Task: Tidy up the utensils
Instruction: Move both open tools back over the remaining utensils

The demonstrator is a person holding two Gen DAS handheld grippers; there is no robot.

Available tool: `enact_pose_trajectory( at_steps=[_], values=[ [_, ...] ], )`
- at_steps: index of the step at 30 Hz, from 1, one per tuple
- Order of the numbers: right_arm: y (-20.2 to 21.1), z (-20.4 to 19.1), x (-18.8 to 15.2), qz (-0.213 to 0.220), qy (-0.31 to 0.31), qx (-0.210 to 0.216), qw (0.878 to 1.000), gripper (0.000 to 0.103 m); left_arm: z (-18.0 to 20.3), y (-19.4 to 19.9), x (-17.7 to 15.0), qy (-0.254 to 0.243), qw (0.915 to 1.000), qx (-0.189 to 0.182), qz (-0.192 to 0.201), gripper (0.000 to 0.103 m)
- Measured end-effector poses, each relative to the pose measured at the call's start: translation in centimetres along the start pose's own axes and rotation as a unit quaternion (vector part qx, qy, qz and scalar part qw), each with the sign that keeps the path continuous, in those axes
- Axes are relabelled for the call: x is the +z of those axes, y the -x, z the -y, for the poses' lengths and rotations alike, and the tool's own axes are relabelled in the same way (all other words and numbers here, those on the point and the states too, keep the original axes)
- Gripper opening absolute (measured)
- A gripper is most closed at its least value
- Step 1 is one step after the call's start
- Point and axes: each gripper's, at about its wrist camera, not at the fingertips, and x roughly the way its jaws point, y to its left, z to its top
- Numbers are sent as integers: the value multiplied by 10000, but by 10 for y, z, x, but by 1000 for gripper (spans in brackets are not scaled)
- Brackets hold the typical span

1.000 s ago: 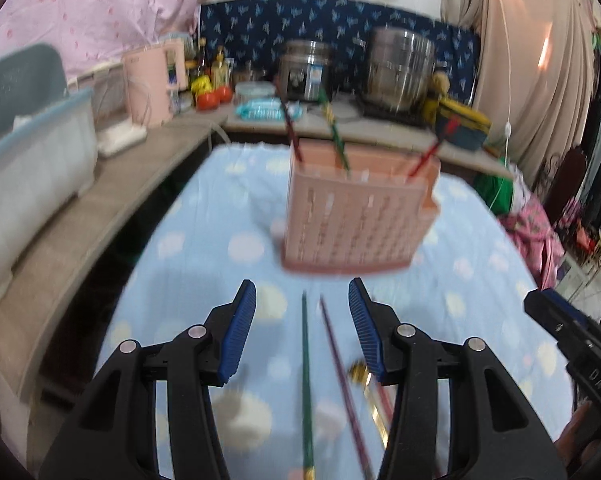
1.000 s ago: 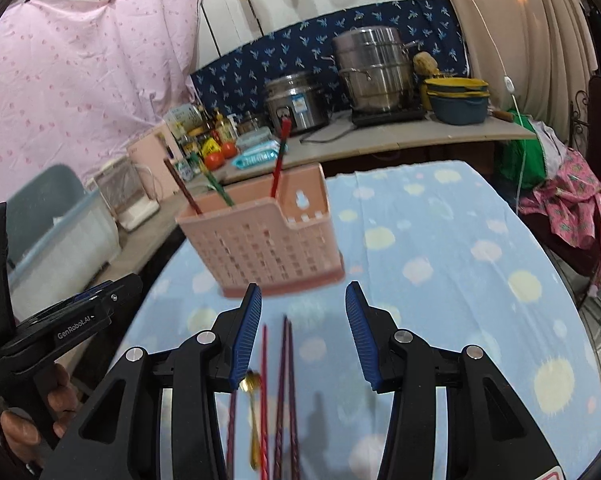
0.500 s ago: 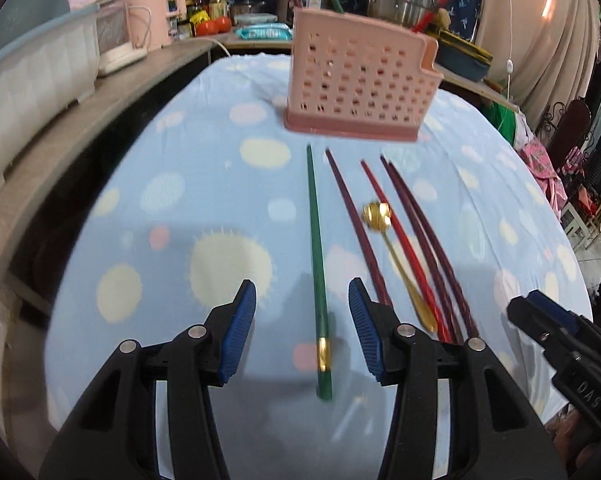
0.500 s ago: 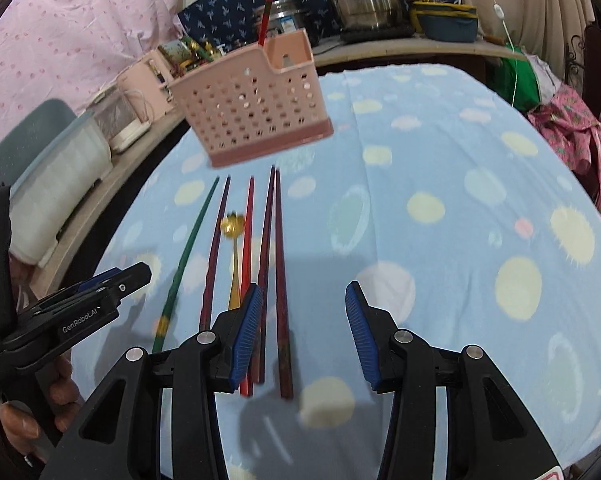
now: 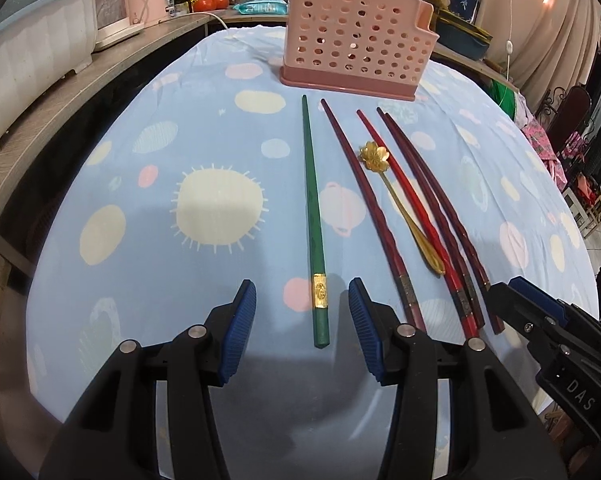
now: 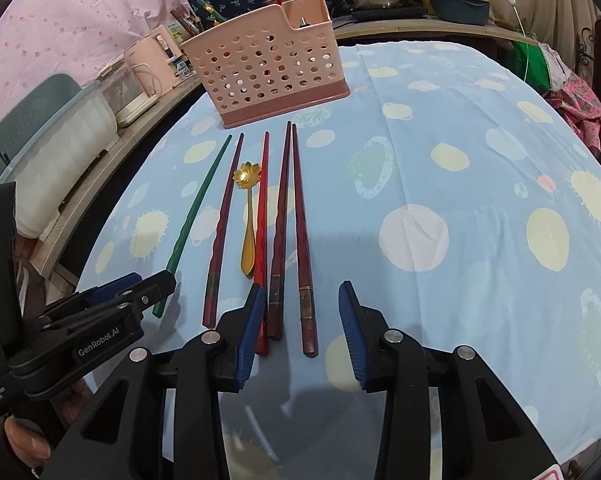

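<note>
Both tongs are low over the counter (image 5: 112,208) now, side by side at the near ends of the utensils. The left tongs (image 5: 302,312) stand open, blue pads either side of the green chopstick (image 5: 314,216) — no contact, its gold-banded butt lying in the gap. The right tongs (image 6: 298,320) are closing, pads not yet pressing anything; a dark chopstick (image 6: 302,240) lies between them, a second dark one (image 6: 280,216) and the red chopstick (image 6: 262,232) run just by the left pad. Further left lie another dark stick (image 6: 224,224) and the gold spoon (image 6: 248,220), flower bowl pointing away. All six lie roughly parallel on the spotted blue cloth, tips toward the pink basket (image 5: 356,48), which stands upright at the far end — a few sticks poke up out of it.
</note>
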Motion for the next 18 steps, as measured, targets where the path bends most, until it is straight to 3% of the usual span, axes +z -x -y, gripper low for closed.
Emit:
enact_pose_trajectory(
  at_steps=[13, 18],
  values=[
    [-7, 1, -4, -65, 52, -112, 9999, 29, 0, -4, -1, -42, 9999, 90, 43, 45],
    [-8, 0, -5, -32, 128, -174, 9998, 26, 0, -4, -1, -49, 10000, 60, 45, 35]
  ],
)
